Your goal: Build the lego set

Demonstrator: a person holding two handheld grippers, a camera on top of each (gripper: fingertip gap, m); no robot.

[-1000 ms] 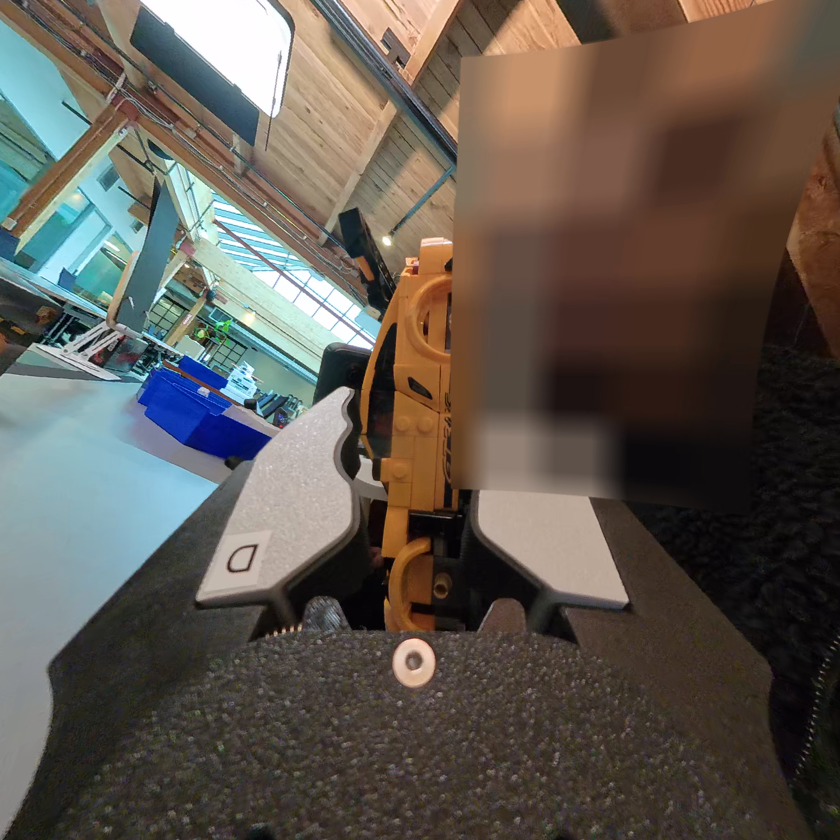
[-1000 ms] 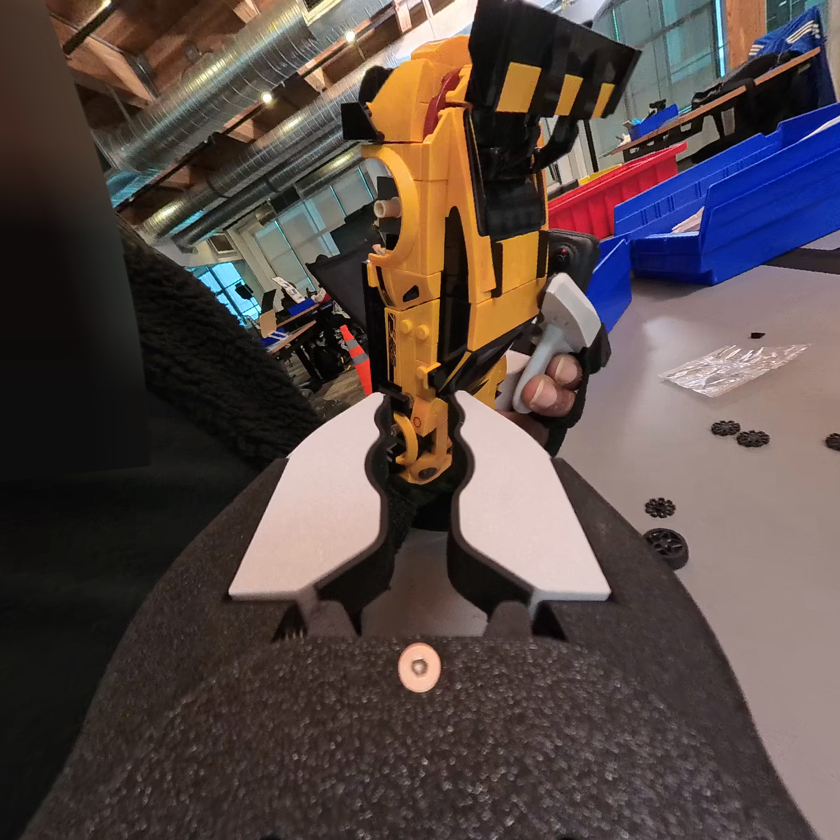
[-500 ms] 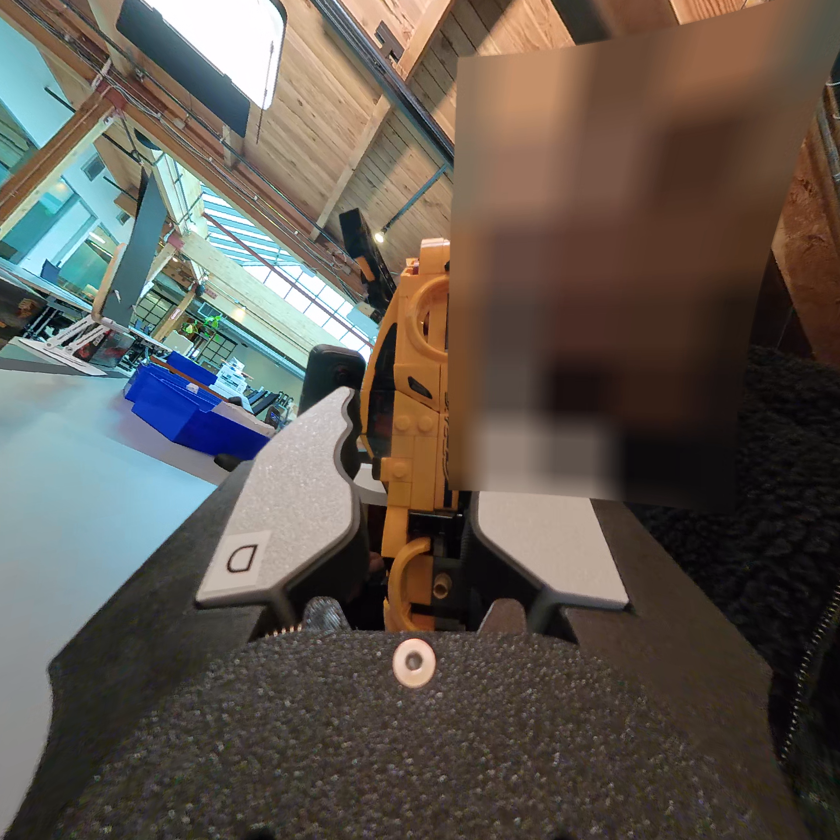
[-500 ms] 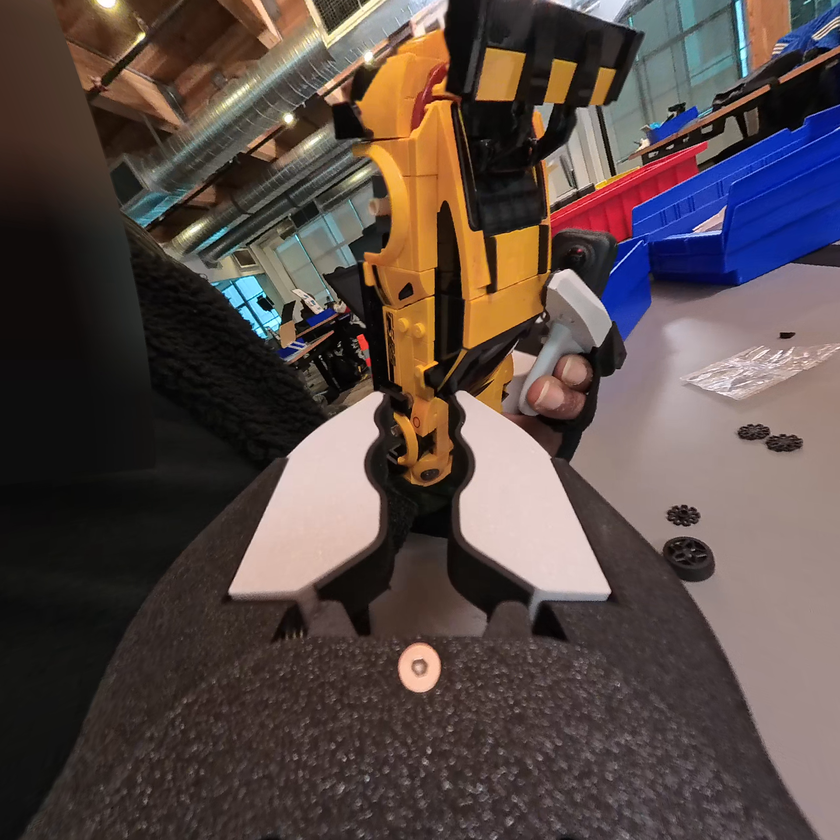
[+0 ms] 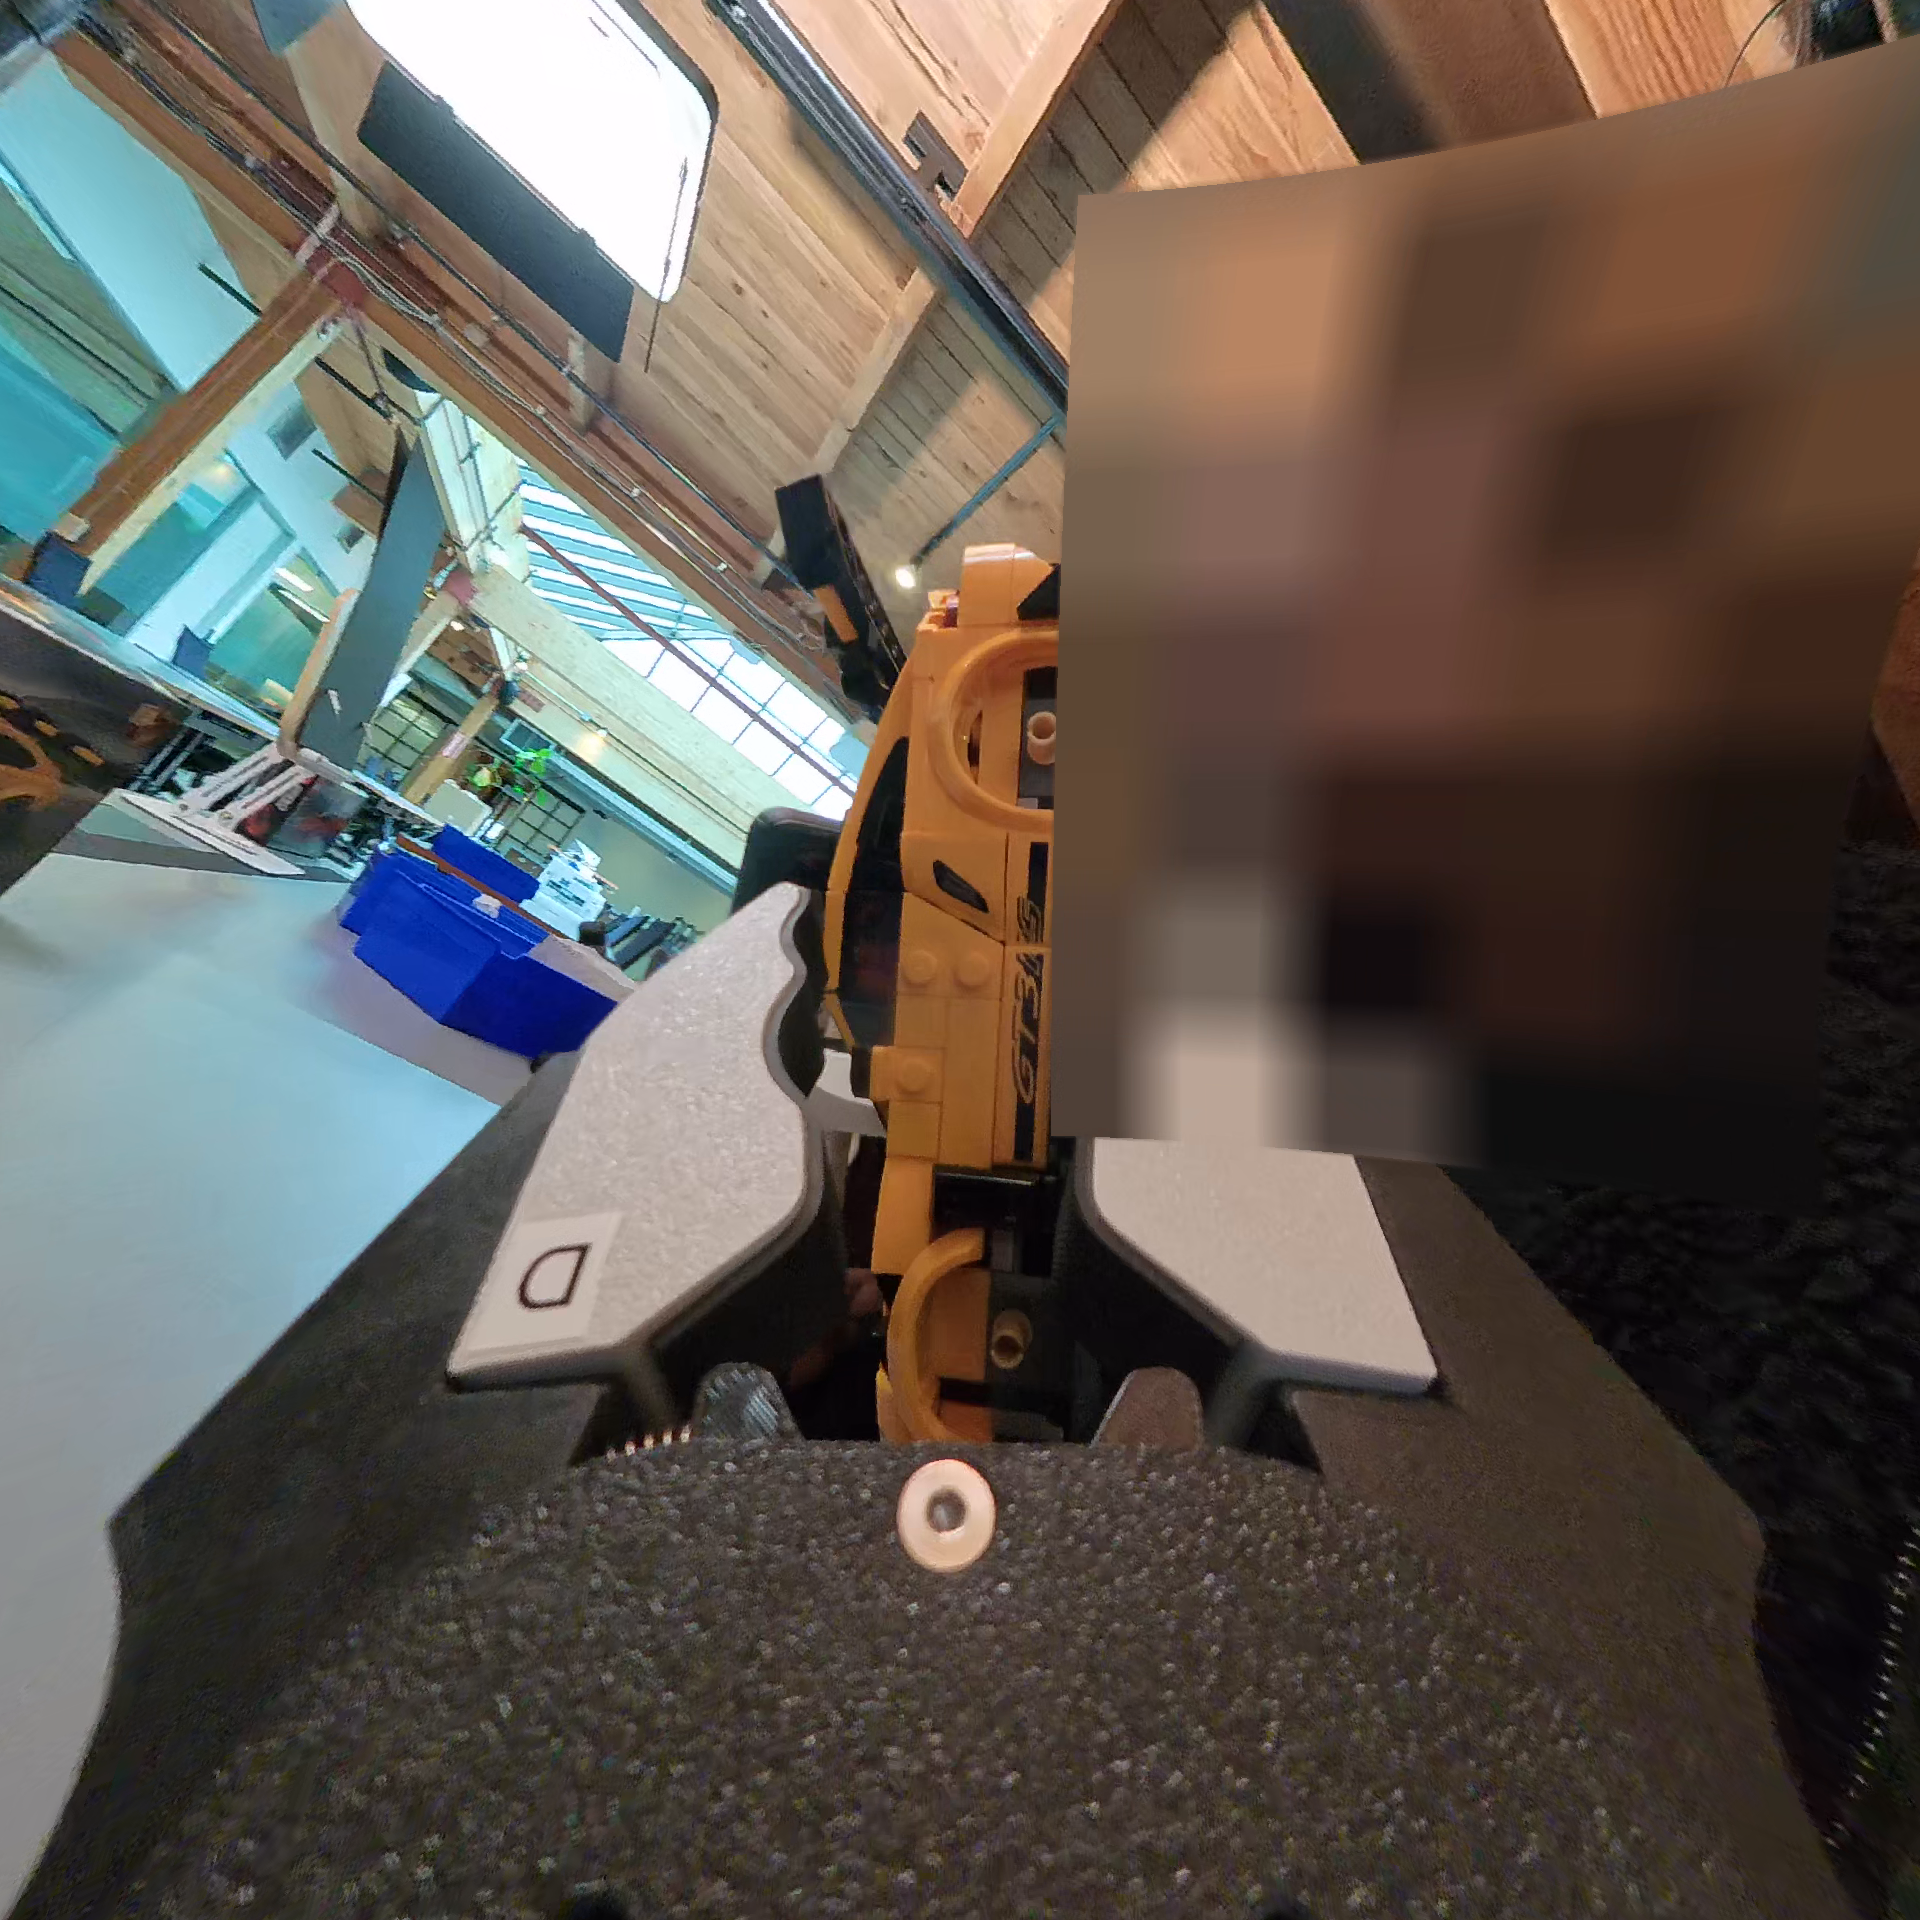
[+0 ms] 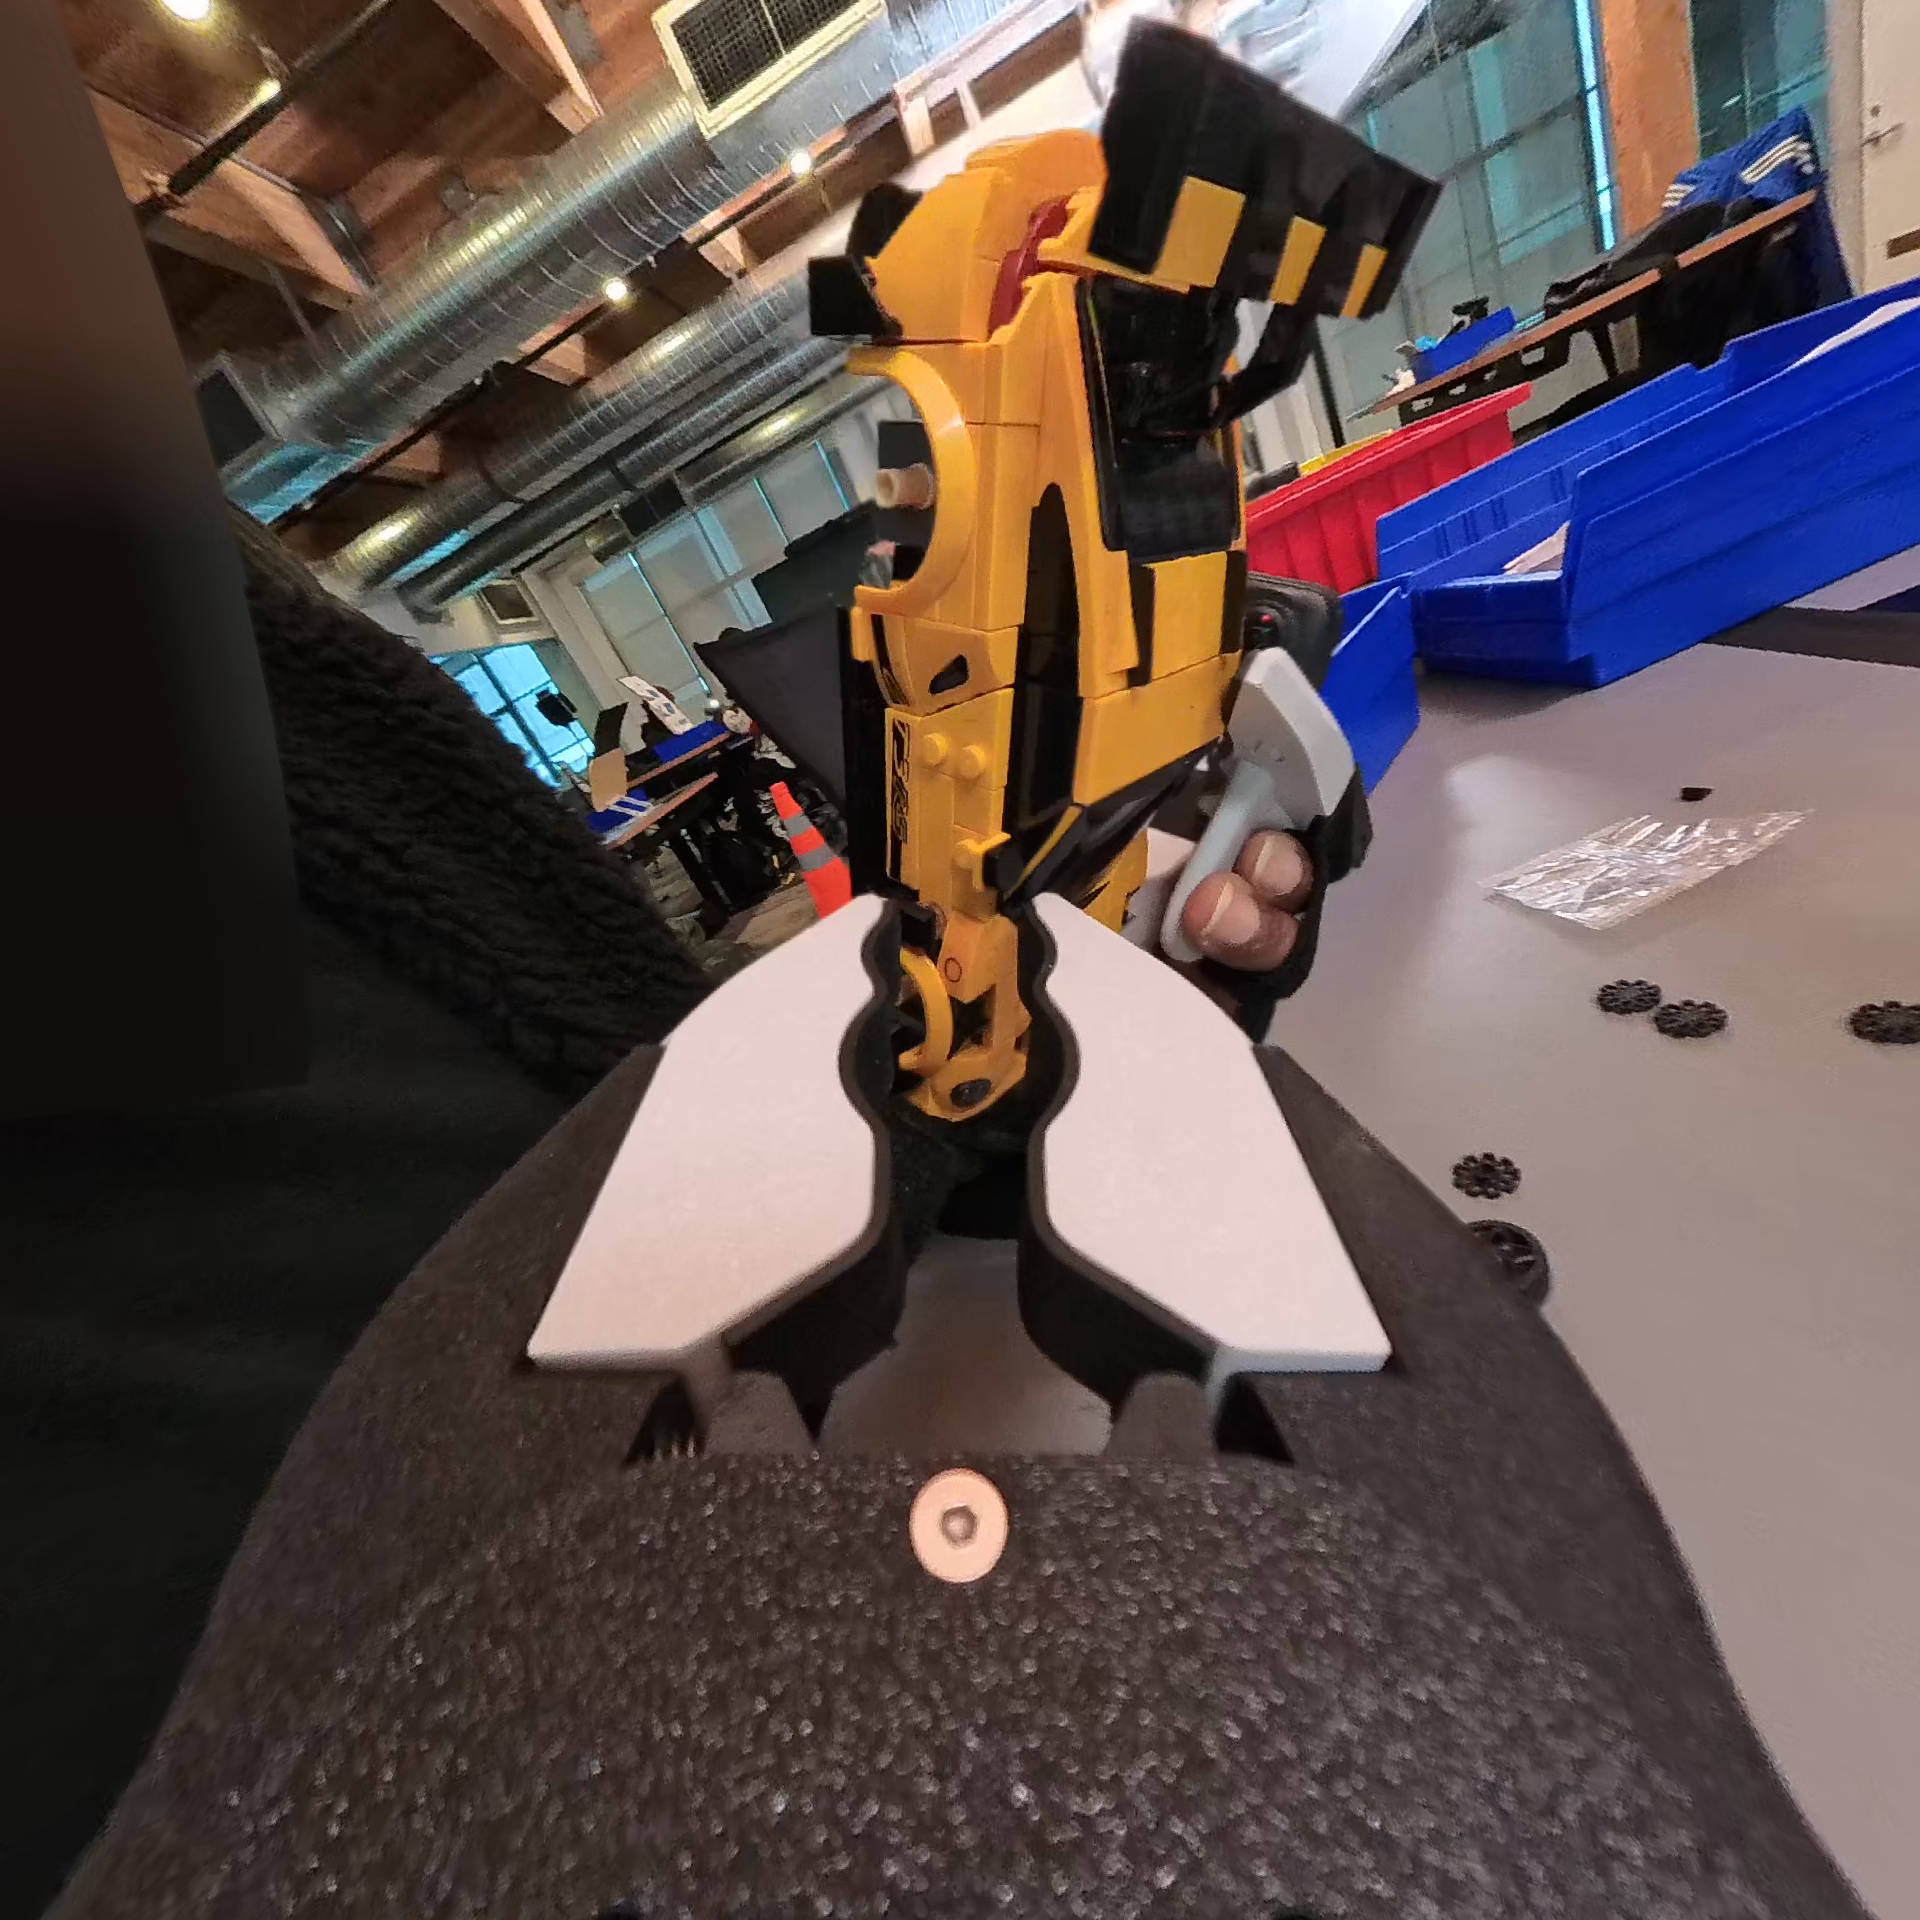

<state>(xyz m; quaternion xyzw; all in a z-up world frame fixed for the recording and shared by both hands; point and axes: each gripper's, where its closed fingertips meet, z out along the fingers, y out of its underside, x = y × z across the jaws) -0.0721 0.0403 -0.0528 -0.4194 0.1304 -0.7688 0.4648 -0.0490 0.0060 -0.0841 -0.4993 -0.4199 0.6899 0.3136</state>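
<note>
Lego car [image 6: 1039, 644] between both claws' fingers

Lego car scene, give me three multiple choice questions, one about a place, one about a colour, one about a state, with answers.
1. Where do the loose black wheel parts lie?
A. On the grey table
B. In the red bin
C. On the car's roof

2. What colour is the car mainly?
A. White
B. Yellow
C. Green

3. How is the right hand-held gripper?
A. Wide open, empty
B. Shut on the plastic bag
C. Shut on the car's lower end

Answers: 1 A, the wheel parts lie on the table to the right of the car. 2 B, the car is yellow with black panels. 3 C, the right hand-held gripper pinches the car's lower end between its fingers, while the bag lies untouched.
</note>
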